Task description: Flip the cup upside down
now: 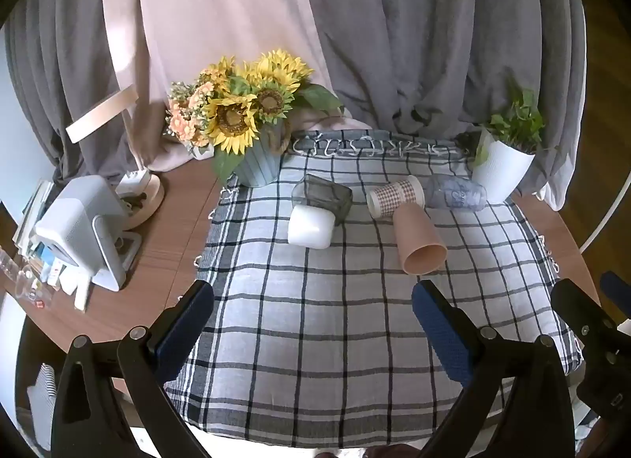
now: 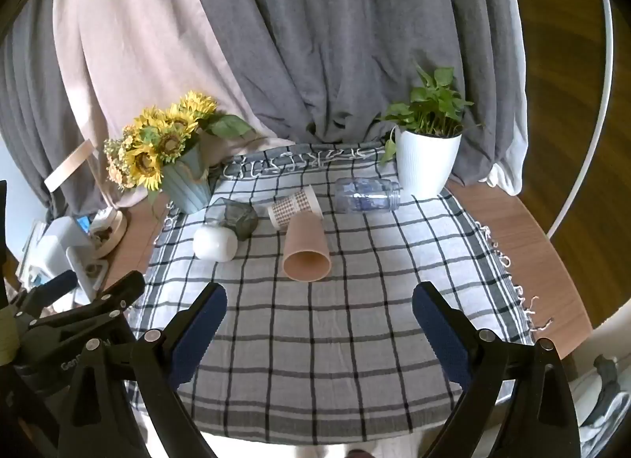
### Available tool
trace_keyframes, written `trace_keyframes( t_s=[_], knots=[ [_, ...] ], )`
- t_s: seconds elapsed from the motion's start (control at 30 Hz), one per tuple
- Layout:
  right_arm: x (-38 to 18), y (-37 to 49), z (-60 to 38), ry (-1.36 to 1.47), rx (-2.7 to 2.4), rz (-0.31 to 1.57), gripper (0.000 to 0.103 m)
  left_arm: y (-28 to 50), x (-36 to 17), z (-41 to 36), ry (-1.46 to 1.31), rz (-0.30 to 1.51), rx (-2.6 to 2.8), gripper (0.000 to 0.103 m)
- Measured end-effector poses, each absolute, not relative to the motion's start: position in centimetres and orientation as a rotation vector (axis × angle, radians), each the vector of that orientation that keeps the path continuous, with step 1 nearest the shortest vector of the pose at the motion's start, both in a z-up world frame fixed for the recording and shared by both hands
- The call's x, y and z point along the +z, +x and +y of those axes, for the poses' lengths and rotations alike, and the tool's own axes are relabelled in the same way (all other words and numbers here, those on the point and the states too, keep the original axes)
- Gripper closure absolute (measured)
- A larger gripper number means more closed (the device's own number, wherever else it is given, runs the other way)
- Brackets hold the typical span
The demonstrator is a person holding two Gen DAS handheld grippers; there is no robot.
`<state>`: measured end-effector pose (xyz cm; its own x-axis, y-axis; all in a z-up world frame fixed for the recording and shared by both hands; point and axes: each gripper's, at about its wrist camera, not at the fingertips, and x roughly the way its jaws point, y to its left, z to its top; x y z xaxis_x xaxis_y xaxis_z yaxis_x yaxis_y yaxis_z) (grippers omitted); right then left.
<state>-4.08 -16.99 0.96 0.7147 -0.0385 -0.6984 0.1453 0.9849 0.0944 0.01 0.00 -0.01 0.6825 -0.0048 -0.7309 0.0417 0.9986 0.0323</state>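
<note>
Five cups lie on their sides on the checked cloth (image 2: pixel 355 339) that covers the desk (image 2: pixel 524 237): a tan cup (image 2: pixel 305 247) nearest, its mouth facing the cameras; a checked paper cup (image 2: pixel 294 206) touching its base end; a clear bluish cup (image 2: pixel 366 194) by the white plant pot (image 2: pixel 426 164); a white cup (image 2: pixel 215 244) and a grey glass cup (image 2: pixel 236 215) touching each other near the sunflower pot (image 2: pixel 185 182); the task names no particular cup, though the tan one looks the likeliest; both tools hover over the near cloth, well short of the cups; the left tool (image 1: pixel 313 324) is spread wide with nothing between its fingers, and the right tool (image 2: pixel 319 320) likewise; this looks like the approach step, no grasp made yet; the next move calls for straddling a cup's wall with the fingers, closing gently since such cups may crush or roll, then lifting and turning it to set it mouth down
</note>
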Motion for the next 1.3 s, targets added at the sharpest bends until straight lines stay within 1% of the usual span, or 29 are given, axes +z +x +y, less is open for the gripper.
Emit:
trace_keyframes(
  t_s=[0.87,1.3],
  knots=[
    [0.94,-4.01,-16.75,0.147,-0.098,0.766,0.008,-0.21,0.03,-0.1,0.038,0.798,-0.044,0.001],
    [0.89,-4.07,-16.83,0.149,-0.097,0.768,0.008,-0.34,-0.14,0.02,0.026,0.816,-0.041,0.001]
  ],
)
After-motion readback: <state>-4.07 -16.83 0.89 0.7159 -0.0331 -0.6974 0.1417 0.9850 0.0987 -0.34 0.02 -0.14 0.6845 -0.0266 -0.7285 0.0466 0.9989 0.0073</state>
